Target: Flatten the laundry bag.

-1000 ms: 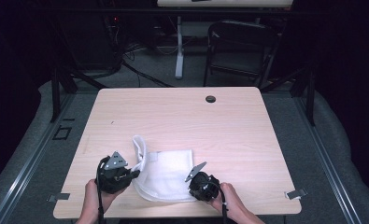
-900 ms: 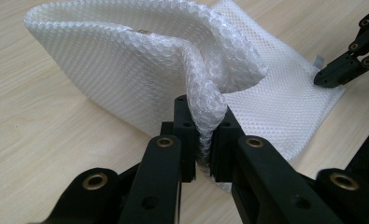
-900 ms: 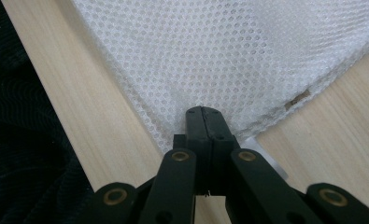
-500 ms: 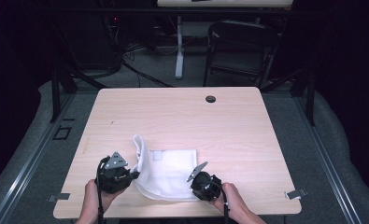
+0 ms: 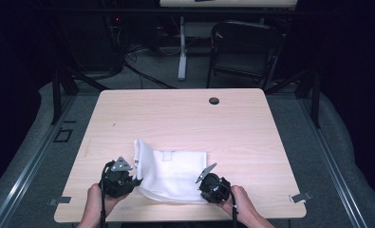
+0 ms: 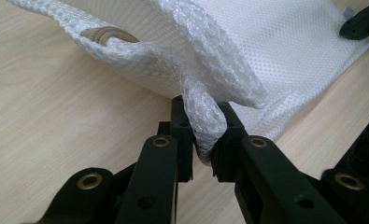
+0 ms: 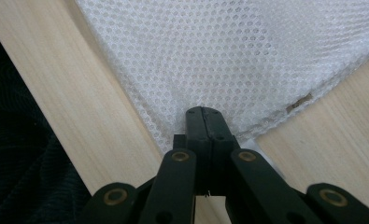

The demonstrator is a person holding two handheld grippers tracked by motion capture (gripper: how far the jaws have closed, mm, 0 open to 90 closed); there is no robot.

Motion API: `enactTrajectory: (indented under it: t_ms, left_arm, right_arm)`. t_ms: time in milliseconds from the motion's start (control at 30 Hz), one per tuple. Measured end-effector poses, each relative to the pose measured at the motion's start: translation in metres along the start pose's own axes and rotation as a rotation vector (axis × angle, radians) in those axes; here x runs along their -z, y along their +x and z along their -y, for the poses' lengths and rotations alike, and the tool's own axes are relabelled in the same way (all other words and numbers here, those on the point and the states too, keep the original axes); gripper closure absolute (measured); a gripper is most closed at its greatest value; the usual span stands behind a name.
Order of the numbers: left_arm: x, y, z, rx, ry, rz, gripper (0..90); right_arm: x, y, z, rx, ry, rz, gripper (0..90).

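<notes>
A white mesh bag [image 5: 175, 168] lies flat on the light wooden table [image 5: 175, 118] near its front edge, with its left side lifted and folded up. My left gripper [image 5: 135, 179] is at the bag's left edge. In the left gripper view it [image 6: 203, 137] is shut on a bunched fold of the mesh [image 6: 275, 46], beside a tan loop [image 6: 102, 35]. My right gripper [image 5: 203, 184] is at the bag's front right corner. In the right gripper view it [image 7: 205, 123] is shut on the thin mesh [image 7: 229, 51] at that corner.
The table's front edge runs just below both hands. A round cable hole [image 5: 214, 100] sits at the far side of the table. A dark chair [image 5: 244, 52] and a white desk leg [image 5: 182, 47] stand behind the table.
</notes>
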State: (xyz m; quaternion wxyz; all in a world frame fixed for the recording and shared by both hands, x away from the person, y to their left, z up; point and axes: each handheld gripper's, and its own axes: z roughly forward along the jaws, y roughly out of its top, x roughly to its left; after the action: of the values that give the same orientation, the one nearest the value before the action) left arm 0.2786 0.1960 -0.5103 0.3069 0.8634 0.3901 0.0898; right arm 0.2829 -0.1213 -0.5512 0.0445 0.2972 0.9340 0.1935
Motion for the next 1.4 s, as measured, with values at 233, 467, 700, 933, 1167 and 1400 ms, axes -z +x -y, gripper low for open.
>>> enactTrajectory:
  t_ms: [233, 467, 700, 933, 1167, 1400]
  left_arm:
    - [-0.001, 0.010, 0.008, 0.033, 0.084, 0.023, 76.4]
    - [0.013, 0.022, 0.019, 0.101, 0.084, 0.013, 40.1]
    - [0.019, 0.023, 0.018, 0.118, 0.038, -0.023, 25.9]
    - [0.002, 0.020, 0.010, 0.008, 0.047, 0.049, 29.2]
    - [-0.029, 0.023, 0.006, -0.043, 0.175, 0.119, 39.9]
    - [-0.046, 0.022, 0.008, -0.043, 0.254, 0.141, 50.3]
  right_arm:
    - [0.000, 0.000, -0.002, 0.007, 0.012, 0.009, 90.0]
    - [0.000, 0.000, -0.001, 0.002, 0.009, 0.007, 90.0]
    - [0.001, -0.005, -0.001, 0.001, 0.019, 0.009, 90.0]
    - [0.015, -0.010, -0.002, 0.017, -0.091, -0.003, 74.2]
    - [-0.004, -0.009, -0.008, 0.047, -0.035, 0.038, 71.2]
    - [-0.004, -0.012, -0.005, 0.032, -0.029, 0.024, 78.3]
